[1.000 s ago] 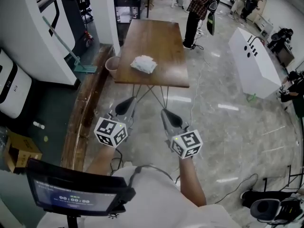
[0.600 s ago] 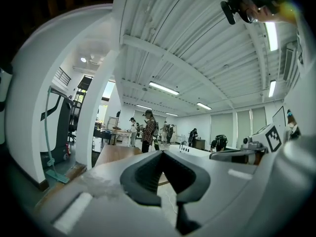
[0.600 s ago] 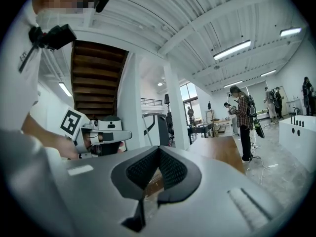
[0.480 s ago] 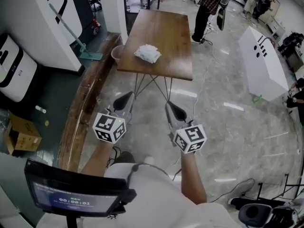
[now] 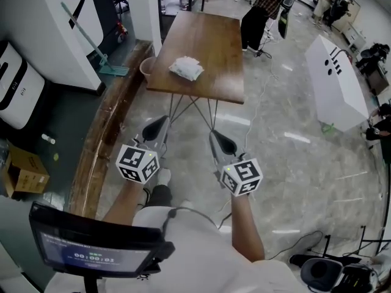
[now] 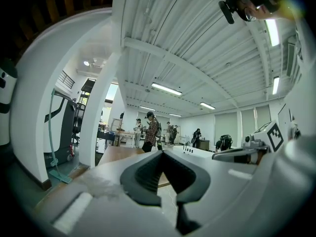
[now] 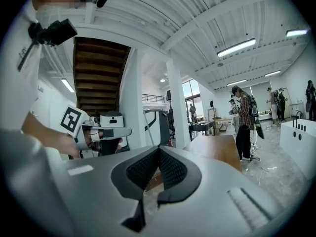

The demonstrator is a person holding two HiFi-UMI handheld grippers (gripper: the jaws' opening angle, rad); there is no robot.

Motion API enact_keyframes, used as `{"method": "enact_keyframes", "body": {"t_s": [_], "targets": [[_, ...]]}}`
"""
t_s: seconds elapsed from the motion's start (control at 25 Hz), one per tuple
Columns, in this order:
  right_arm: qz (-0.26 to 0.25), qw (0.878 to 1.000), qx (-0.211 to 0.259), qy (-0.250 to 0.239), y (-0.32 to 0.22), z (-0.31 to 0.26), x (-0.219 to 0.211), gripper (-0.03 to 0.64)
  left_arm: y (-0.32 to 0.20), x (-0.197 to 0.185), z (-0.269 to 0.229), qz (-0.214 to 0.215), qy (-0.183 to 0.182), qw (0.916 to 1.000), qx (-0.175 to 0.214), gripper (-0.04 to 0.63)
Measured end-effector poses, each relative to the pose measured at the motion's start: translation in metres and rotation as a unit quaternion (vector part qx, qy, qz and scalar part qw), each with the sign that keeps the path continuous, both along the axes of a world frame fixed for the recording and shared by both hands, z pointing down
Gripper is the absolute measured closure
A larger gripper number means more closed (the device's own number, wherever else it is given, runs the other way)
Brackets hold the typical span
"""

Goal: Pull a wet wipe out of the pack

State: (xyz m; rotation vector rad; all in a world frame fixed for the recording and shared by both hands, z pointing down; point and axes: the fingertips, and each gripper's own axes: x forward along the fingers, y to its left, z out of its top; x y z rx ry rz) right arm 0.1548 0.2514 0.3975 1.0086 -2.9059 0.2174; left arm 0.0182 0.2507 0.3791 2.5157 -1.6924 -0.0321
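The pack point(image 5: 186, 68) is seen on the bench point(image 5: 217, 47), well ahead; the left gripper point(image 5: 161, 122) is held slightly nearer than the right gripper point(image 5: 215, 137). Both pairs of fingers are closed, empty.

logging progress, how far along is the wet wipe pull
Done: nothing; the wet wipe pack lies untouched on the wooden table. In hand: nothing; the left gripper and right gripper are shut, empty, well short of the table. Left: reach the pack, steady it, pull a wipe out.
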Motion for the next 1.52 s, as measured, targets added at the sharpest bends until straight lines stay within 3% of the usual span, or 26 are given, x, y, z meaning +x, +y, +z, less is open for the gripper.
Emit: {"method": "enact_keyframes", "body": {"t_s": [0.44,1.12,1.52], "targets": [[0.013,1.000,0.001,0.013,-0.069,-0.011,-0.024,0.609,-0.080,-0.009,-0.011,0.053,0.013,0.9985,0.007,0.591],[0.071,0.997,-0.019,0.009,-0.199,-0.004,-0.127,0.609,-0.226,-0.118,0.006,0.104,0.042,0.9935,-0.020,0.591],[0.095,0.994,-0.046,0.008,-0.238,0.011,-0.160,0.609,-0.265,-0.153,0.028,0.135,0.058,0.9875,-0.056,0.591]]}}
